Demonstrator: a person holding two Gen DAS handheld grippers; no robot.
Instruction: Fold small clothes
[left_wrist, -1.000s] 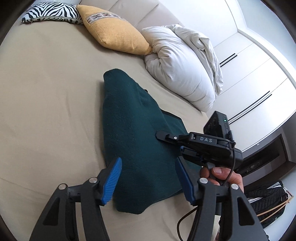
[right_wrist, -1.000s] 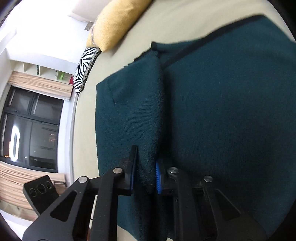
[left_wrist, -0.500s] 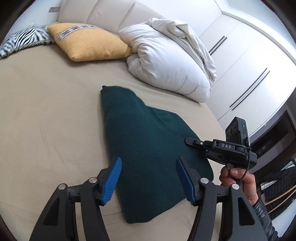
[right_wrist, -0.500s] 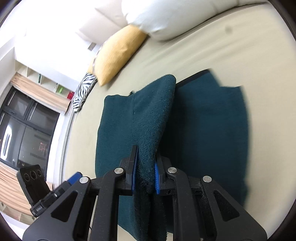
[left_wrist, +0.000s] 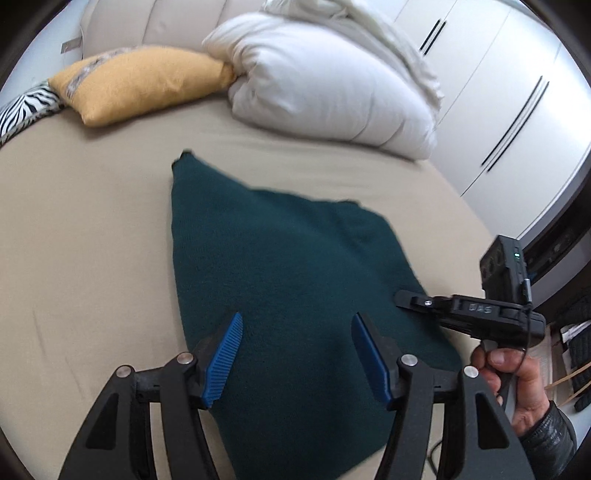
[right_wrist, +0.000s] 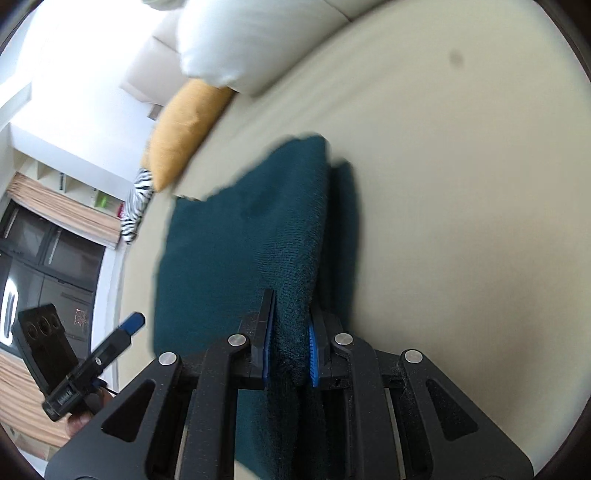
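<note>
A dark green knit garment (left_wrist: 280, 280) lies on the beige bed, narrow end towards the pillows. My left gripper (left_wrist: 297, 354) is open and empty, hovering above the garment's near end. My right gripper (right_wrist: 290, 347) is shut on the garment's right edge (right_wrist: 291, 266) and holds that edge lifted in a fold above the bed. The right gripper also shows in the left wrist view (left_wrist: 465, 314), at the garment's right side, held by a hand.
A white duvet (left_wrist: 325, 77), a yellow cushion (left_wrist: 140, 85) and a zebra-print cushion (left_wrist: 22, 110) lie at the head of the bed (left_wrist: 81, 229). White wardrobe doors (left_wrist: 517, 110) stand to the right. The bed's edge runs along the right.
My right gripper has pulled the held edge of the garment back and to the right, spreading the cloth. My left gripper has drawn back and risen, staying open.
</note>
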